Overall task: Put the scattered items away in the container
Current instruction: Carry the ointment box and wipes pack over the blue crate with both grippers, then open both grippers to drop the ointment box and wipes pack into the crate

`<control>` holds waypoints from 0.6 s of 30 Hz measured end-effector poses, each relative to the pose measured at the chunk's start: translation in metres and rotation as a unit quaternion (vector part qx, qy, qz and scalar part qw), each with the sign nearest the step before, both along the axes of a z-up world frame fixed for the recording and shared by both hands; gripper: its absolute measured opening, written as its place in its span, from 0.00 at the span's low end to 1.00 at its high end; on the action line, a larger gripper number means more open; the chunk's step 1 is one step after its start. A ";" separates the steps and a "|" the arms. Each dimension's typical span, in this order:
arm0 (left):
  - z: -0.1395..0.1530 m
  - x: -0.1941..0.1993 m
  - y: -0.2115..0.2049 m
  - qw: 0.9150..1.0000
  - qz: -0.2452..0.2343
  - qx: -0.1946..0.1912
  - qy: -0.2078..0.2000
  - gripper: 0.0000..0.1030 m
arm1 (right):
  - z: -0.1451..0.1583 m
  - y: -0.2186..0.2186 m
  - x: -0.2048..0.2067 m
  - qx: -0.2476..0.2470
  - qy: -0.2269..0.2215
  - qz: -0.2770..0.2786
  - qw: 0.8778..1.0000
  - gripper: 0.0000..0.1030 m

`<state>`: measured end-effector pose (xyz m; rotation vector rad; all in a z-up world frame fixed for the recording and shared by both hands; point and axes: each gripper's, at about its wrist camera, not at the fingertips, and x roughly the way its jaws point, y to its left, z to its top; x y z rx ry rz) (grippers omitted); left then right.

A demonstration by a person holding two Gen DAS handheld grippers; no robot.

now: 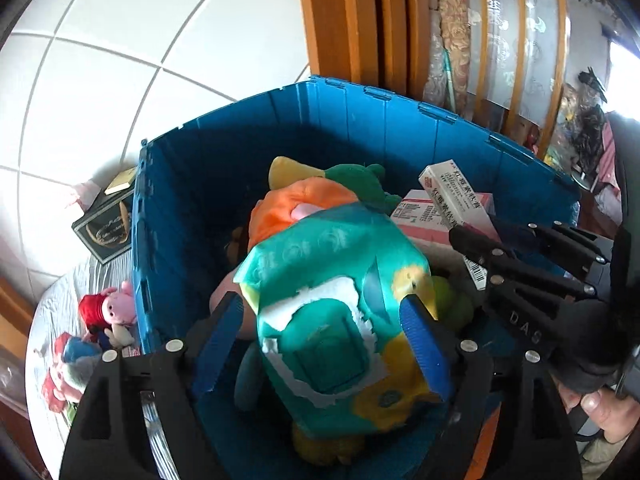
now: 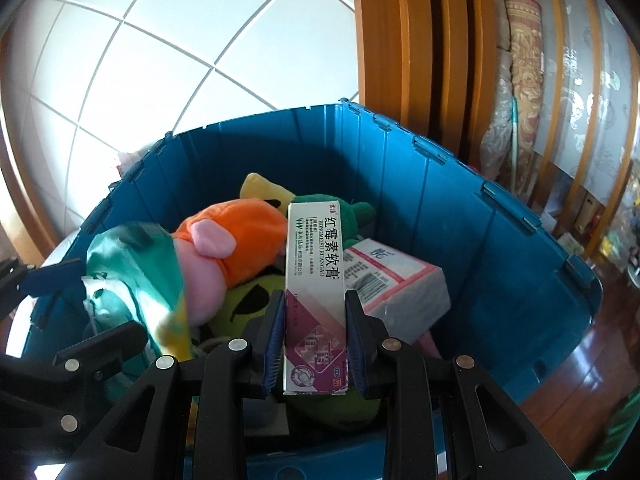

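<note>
Below both my grippers sits the big blue container [image 2: 460, 216], open-topped on the dark wooden floor beside a wooden door frame [image 2: 400, 40] and white floor tiles [image 1: 120, 40]. Filling its middle is a heap of plush toys, the orange one [image 2: 240, 236] on top and a green one [image 2: 356, 216] behind it. Over that heap lies a teal and yellow tissue pack [image 1: 340, 312] between the pads of my left gripper [image 1: 320, 344]; those jaws are spread, the left pad clearly off the pack, the right one at its edge. My right gripper [image 2: 314, 344] is clenched on a white and purple ointment box [image 2: 314, 280], held lengthwise over the bin. A pink and white carton [image 2: 392, 280] rests inside to its right. Outside the bin wall, small plush toys [image 1: 108, 312] and a dark box [image 1: 106, 232] lie on a white surface.
</note>
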<state>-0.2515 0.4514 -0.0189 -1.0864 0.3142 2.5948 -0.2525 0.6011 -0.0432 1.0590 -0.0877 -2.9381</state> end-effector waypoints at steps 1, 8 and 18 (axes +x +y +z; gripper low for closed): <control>-0.001 0.001 -0.001 1.000 0.003 0.003 0.001 0.78 | 0.000 0.001 -0.001 0.002 0.001 0.001 1.000 0.28; -0.001 0.012 -0.009 0.999 0.013 0.032 0.018 0.78 | 0.006 -0.001 0.005 0.008 0.013 0.001 1.000 0.57; 0.030 0.042 -0.053 0.993 0.049 0.066 0.087 0.93 | 0.047 -0.022 0.027 -0.013 0.077 0.015 0.997 1.00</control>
